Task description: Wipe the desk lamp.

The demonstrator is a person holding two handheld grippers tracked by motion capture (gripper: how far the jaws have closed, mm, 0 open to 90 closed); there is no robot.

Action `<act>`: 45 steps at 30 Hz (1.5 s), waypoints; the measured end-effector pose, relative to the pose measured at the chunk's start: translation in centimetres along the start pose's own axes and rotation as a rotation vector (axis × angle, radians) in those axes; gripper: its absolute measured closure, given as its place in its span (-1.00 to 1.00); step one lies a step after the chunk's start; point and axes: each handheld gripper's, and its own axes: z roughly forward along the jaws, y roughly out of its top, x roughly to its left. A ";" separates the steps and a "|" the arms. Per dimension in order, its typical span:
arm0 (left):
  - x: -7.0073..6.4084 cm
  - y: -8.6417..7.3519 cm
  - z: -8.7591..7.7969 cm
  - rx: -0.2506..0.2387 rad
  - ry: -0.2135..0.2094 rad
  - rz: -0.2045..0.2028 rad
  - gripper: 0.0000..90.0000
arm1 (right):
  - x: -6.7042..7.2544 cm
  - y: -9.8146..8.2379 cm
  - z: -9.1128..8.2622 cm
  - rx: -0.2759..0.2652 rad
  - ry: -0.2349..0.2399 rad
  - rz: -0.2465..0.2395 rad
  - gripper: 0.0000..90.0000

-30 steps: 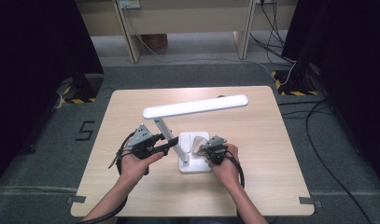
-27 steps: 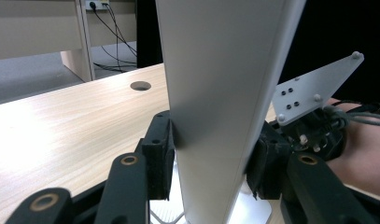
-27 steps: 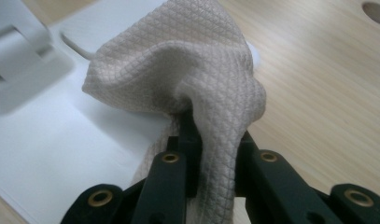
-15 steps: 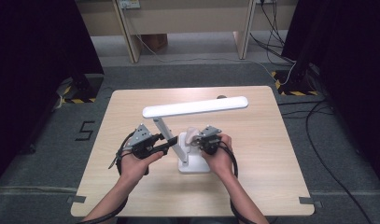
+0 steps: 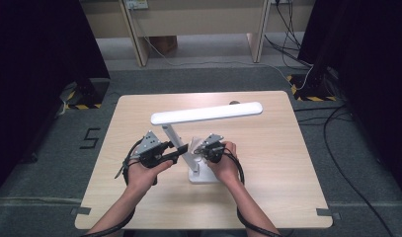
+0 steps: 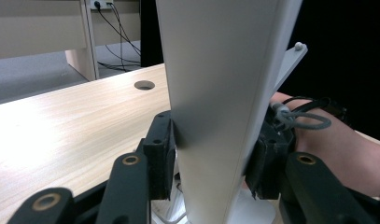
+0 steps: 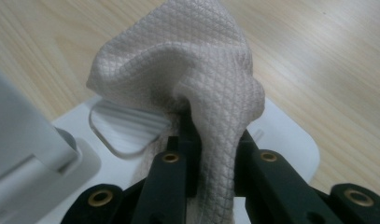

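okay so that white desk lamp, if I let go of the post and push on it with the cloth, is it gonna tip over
Probably somewhat tippy: the lamp carries a long head on a slim post over a small base. The left gripper clamping the post likely steadies it. The cloth looks floppy, so pushes stay gentle.

Only one readable mark: a black "5" point(image 5: 91, 138) on the grey floor point(image 5: 50, 163), at about 9 o'clock from the table point(image 5: 267, 197), just off its left edge. Black-and-yellow hazard striping point(image 5: 80, 105) on the floor at roughly 10 o'clock and again point(image 5: 314, 98) at 2 o'clock, no wording on either. No legible label or brand on anything on the table, in the high view or either gripper view.
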 end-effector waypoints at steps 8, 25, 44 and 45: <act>-0.1 0.0 0.2 0.000 0.005 0.003 0.33 | -1.1 -1.5 -1.5 0.000 -0.025 0.034 0.80; -0.2 0.0 0.2 -0.003 0.015 0.006 0.33 | -3.4 -3.5 -3.0 0.058 -0.137 0.074 0.80; -0.3 0.0 0.3 -0.003 0.018 0.010 0.33 | -0.1 1.6 1.0 -0.015 -0.027 0.000 0.80; -0.3 0.0 0.3 -0.003 0.020 0.013 0.33 | -0.1 1.5 1.0 -0.018 -0.029 0.002 0.80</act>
